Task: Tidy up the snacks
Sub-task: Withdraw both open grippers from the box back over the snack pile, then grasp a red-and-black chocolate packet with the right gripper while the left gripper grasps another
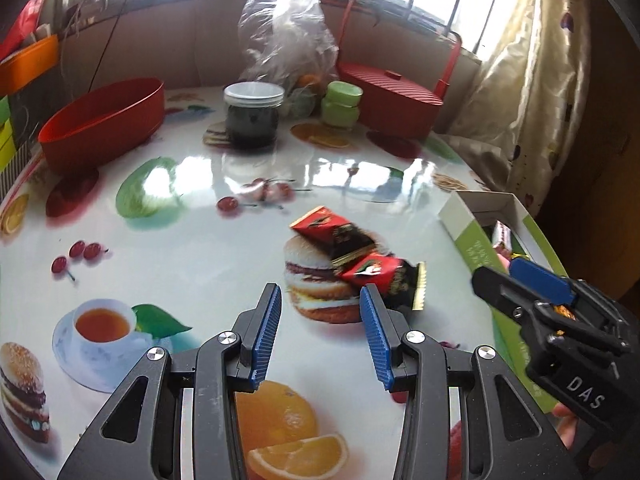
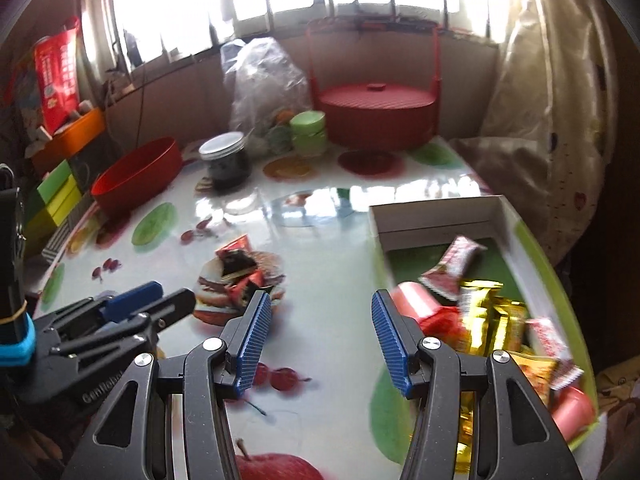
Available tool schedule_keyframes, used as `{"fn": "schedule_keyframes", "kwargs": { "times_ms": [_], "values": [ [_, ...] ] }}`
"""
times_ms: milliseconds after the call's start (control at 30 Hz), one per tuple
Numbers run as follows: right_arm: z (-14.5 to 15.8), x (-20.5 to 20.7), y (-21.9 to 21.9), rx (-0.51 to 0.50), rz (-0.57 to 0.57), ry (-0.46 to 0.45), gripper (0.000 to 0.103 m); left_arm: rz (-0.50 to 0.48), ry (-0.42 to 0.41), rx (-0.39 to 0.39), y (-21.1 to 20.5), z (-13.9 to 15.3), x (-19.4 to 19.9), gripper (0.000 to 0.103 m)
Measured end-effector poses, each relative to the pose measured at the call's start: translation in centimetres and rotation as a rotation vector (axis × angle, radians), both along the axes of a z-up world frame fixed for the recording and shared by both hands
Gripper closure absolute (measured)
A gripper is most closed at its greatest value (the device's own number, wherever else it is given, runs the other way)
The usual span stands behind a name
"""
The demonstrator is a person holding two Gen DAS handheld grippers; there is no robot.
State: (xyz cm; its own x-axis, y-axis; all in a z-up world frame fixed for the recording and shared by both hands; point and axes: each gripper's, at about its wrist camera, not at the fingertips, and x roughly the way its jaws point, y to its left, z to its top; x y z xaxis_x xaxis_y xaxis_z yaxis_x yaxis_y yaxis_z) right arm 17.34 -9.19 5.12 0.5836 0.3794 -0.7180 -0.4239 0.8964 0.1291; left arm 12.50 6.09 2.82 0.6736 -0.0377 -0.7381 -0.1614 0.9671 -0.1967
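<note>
Two red-and-black snack packets (image 1: 360,254) lie overlapped on the printed tablecloth, just ahead and right of my left gripper (image 1: 320,306), which is open and empty. They also show in the right wrist view (image 2: 240,272). My right gripper (image 2: 318,312) is open and empty above the table, beside the left wall of a green-and-white box (image 2: 436,216) that holds several red and gold snack packets (image 2: 480,312). The right gripper appears at the right in the left wrist view (image 1: 520,280). The left gripper appears at the left in the right wrist view (image 2: 160,300).
At the back stand a red oval tub (image 1: 104,120), a dark jar with a white lid (image 1: 252,120), a green jar (image 1: 342,104), a clear plastic bag (image 1: 288,36) and a red lidded basket (image 1: 392,96). A curtain (image 1: 532,92) hangs at right.
</note>
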Motion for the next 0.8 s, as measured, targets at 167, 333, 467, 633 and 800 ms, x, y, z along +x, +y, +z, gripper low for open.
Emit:
{"fn": "schedule_keyframes", "kwargs": {
  "times_ms": [167,333,467,633,800],
  "values": [
    [-1.0,0.7,2.3,0.000,0.080,0.027,0.051,0.058,0.011,-0.008,2.1,-0.4,-0.3,0.061],
    [-1.5,1.3,4.6,-0.034,0.152,0.025,0.051,0.097,0.021,-0.032,3.9,-0.9,-0.6,0.061],
    [-2.5,2.0,6.1,-0.059,0.187,0.042,0.050,0.118,0.026,-0.040,5.0,-1.2,-1.0,0.061],
    [-3.4,2.5,6.9,-0.102,0.204,0.049,0.048,0.124,0.024,-0.050,5.5,-1.2,-1.1,0.061],
    [-4.2,2.7,7.7,-0.145,0.214,0.051,0.048,0.128,0.026,-0.063,5.8,-1.3,-1.2,0.061]
  ]
}}
